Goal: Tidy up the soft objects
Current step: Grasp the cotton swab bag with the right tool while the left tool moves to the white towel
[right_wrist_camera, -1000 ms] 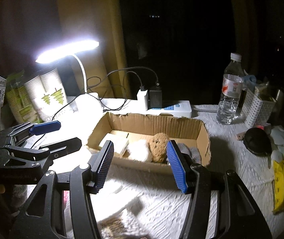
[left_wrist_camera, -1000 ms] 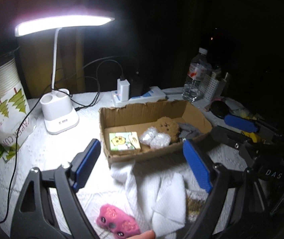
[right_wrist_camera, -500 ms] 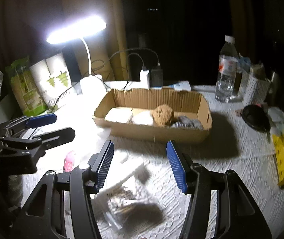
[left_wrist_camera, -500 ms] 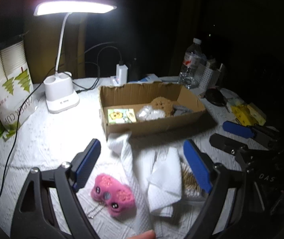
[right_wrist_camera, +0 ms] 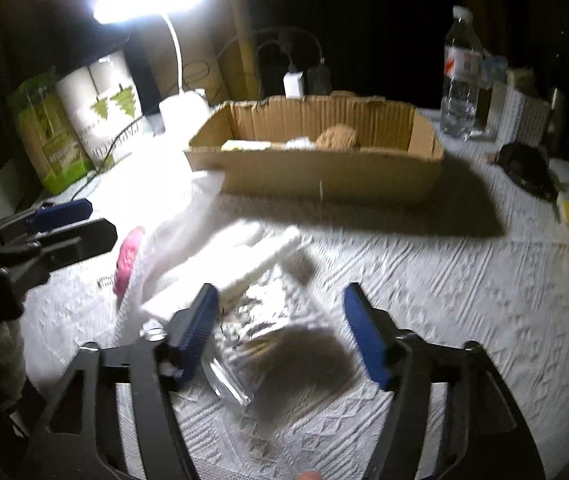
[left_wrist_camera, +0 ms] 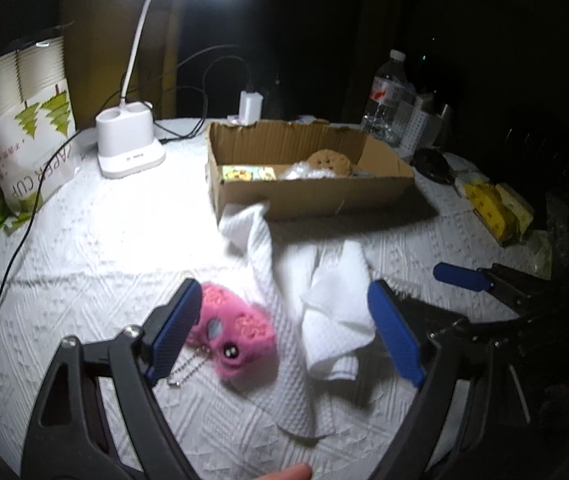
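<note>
White tablecloth (left_wrist_camera: 84,248); bag (left_wrist_camera: 24,152) reads "PAPER CUP" — perhaps; both claws — left (left_wrist_camera: 280,332), right (right_wrist_camera: 280,332) — gape empty.

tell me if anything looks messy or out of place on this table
Yes. A white cloth lies crumpled in front of the cardboard box, not inside it. A pink plush lies beside it, between the open left gripper's fingers.
</note>
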